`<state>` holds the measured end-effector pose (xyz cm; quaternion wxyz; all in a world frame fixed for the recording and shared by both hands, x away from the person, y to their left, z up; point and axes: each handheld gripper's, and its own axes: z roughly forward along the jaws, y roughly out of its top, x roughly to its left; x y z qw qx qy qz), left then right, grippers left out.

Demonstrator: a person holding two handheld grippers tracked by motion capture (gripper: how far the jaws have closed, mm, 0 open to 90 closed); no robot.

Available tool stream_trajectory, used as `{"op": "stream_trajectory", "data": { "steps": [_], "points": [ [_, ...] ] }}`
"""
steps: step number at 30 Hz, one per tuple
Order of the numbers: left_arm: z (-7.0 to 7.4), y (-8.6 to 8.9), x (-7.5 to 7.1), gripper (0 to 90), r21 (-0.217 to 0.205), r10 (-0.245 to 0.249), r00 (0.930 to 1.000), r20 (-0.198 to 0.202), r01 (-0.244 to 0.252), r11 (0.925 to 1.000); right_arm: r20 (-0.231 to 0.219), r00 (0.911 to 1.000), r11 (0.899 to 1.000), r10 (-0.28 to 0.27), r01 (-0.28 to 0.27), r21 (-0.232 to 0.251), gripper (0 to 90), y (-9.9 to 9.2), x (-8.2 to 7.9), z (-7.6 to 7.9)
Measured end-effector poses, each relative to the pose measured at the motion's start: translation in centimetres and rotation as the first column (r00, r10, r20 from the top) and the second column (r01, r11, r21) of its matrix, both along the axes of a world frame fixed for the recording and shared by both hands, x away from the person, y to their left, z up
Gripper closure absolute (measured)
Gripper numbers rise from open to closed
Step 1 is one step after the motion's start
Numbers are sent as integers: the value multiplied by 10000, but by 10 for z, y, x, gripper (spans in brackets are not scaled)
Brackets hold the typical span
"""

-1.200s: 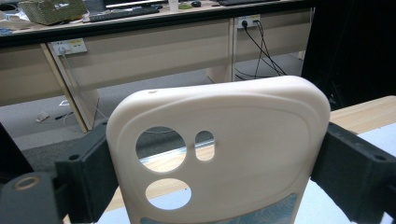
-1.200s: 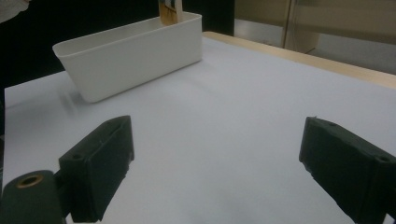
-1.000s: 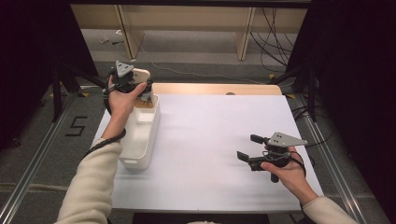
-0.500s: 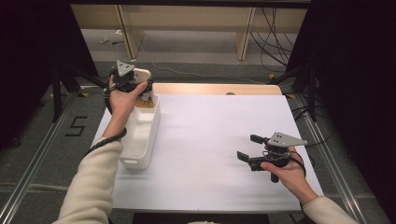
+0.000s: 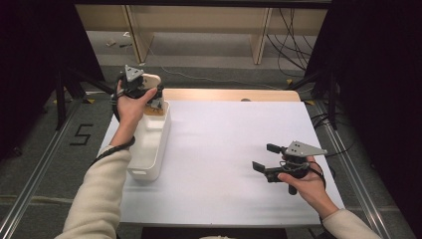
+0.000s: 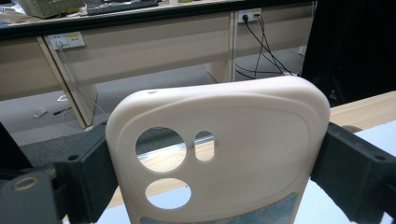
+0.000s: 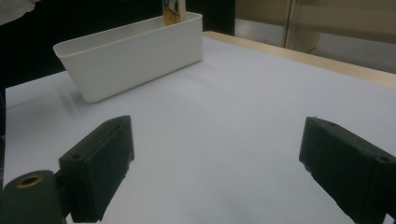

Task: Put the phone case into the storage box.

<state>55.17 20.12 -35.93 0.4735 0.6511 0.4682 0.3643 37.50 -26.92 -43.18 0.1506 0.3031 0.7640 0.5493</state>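
While the left gripper (image 5: 149, 94) clamped a cream phone case (image 6: 219, 154) above the white bin (image 5: 149, 149), the right gripper (image 5: 266, 159) rested apart, empty.

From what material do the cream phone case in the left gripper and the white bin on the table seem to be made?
The phone case looks like soft matte silicone or rubbery plastic: rounded edges, smooth cut-outs for a camera, no gloss. The white bin looks like moulded hard plastic with a satin finish: thin even walls, a rolled rim, a faint sheen. Neither can be told for sure by look alone.
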Motion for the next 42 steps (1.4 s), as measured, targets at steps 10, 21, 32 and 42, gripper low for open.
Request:
{"op": "stream_trajectory", "data": {
  "steps": [10, 21, 32, 42],
  "points": [
    [-2, 1, 2, 97, -21, 20, 9999, -98, -20, 10000, -2, 10000, 10000, -10, 10, 7, 113, 0, 0, 0],
    [-6, 1, 6, 97, -21, 31, 9998, -221, -32, 10000, -19, 10000, 10000, -3, 3, 5, 113, 0, 0, 0],
    [-9, 1, 9, 96, -4, 15, 9994, -355, -15, 10000, -23, 10000, 10000, 4, -4, 4, 113, 0, 0, 0],
    [-12, 0, 11, 96, 37, 23, 9991, -423, -21, 10000, -18, 10000, 10000, 6, -6, -2, 114, 0, 0, 0]
  ]
}}
